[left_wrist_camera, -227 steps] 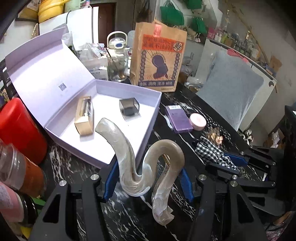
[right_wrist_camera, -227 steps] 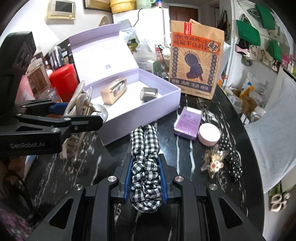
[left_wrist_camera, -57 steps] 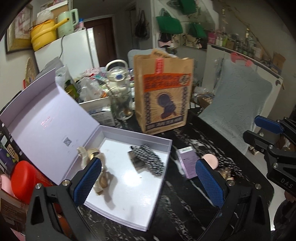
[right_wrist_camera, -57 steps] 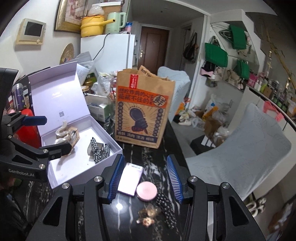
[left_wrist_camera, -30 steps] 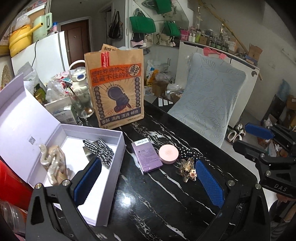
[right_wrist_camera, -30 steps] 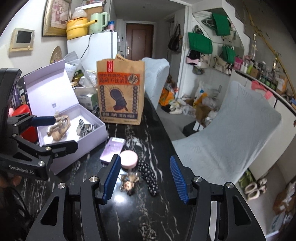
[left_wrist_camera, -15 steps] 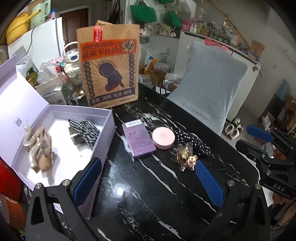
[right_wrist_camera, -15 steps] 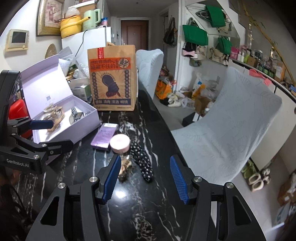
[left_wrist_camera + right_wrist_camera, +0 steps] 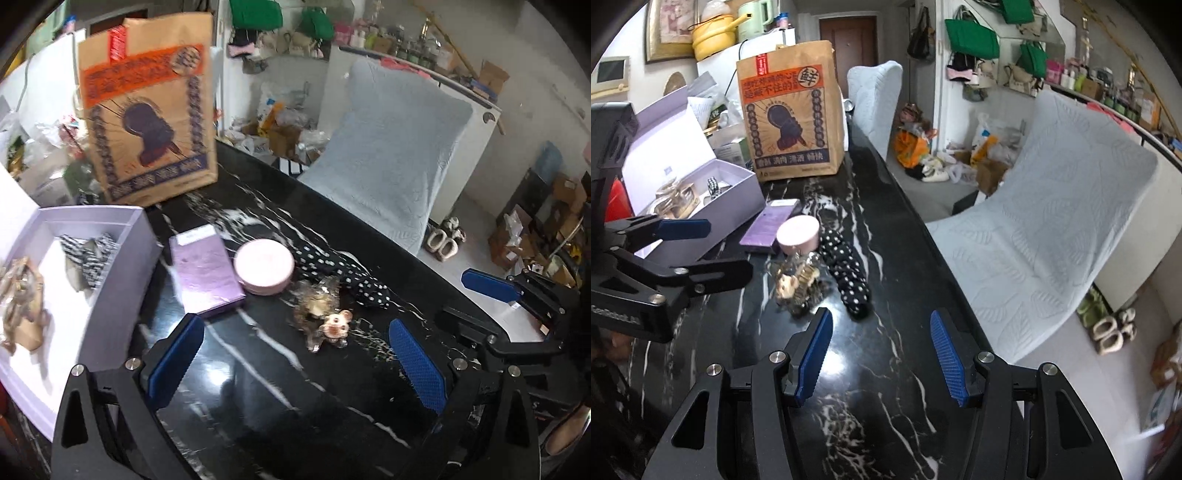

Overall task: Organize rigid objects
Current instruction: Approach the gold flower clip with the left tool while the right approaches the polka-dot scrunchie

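On the black marble table lie a clear hair claw with a little bear charm [image 9: 325, 314] [image 9: 796, 280], a black polka-dot hair clip [image 9: 347, 269] [image 9: 847, 271], a round pink tin [image 9: 264, 266] [image 9: 798, 230] and a flat purple box [image 9: 207, 267] [image 9: 770, 225]. My left gripper [image 9: 295, 350] hangs open just above and in front of the bear claw, nothing between its fingers. My right gripper [image 9: 881, 350] is open too, over bare table short of the polka-dot clip. The lilac gift box [image 9: 122, 236] [image 9: 738, 192] at the left holds a checked hair clip [image 9: 92, 254] and a pale swirl clip [image 9: 18, 306].
A brown paper bag [image 9: 147, 110] [image 9: 792, 110] stands behind the gift box. A grey-covered chair [image 9: 391, 162] [image 9: 1045, 206] sits past the table's right edge. The gift box lid [image 9: 670, 125] stands upright. Slippers [image 9: 443, 240] lie on the floor.
Both grippers have come down and forward toward the loose items on the table, which now look larger and closer. Both stayed open and empty.
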Motion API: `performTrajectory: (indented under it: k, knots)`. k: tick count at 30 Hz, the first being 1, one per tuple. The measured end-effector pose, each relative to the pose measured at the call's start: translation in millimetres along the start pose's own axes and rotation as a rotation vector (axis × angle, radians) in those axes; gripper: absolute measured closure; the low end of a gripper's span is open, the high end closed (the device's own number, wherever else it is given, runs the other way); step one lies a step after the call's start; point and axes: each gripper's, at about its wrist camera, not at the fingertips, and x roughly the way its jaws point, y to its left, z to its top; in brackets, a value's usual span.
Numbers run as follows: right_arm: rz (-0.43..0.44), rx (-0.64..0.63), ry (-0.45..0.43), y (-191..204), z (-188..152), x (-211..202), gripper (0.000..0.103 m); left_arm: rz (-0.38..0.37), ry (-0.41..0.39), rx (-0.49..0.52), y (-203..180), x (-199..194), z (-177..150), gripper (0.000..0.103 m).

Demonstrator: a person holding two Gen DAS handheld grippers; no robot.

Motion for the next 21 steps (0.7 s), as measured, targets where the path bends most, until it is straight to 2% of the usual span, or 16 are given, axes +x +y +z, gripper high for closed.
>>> performTrajectory:
  k: [1, 4, 5, 12, 15, 21]
  knots:
    - [0.002, 0.006, 0.001, -2.4, -2.2, 0.1, 0.048, -0.004, 0.006, 0.004, -1.5, 3.0, 0.5, 0.003]
    - [-0.001, 0.01, 0.015, -6.6, -7.2, 2.6, 0.048, -0.009, 0.025, 0.025, -9.3, 15.2, 2.2, 0.018]
    - [-0.004, 0.009, 0.02, -7.7, -8.3, 3.9, 0.048, -0.009, 0.035, 0.031, -11.6, 19.9, 2.4, 0.02]
    - [0.023, 0.055, 0.053, -21.4, -13.5, 13.7, 0.048, -0.042, 0.068, 0.013, -13.3, 36.3, 4.0, 0.02]
    - [0.023, 0.049, 0.054, -22.5, -12.1, 16.1, 0.048, -0.037, 0.08, 0.012, -11.8, 41.5, 5.0, 0.031]
    - [0.049, 0.042, 0.061, -21.8, -7.3, 25.1, 0.048, -0.035, 0.113, 0.016, -9.2, 52.3, 5.0, 0.032]
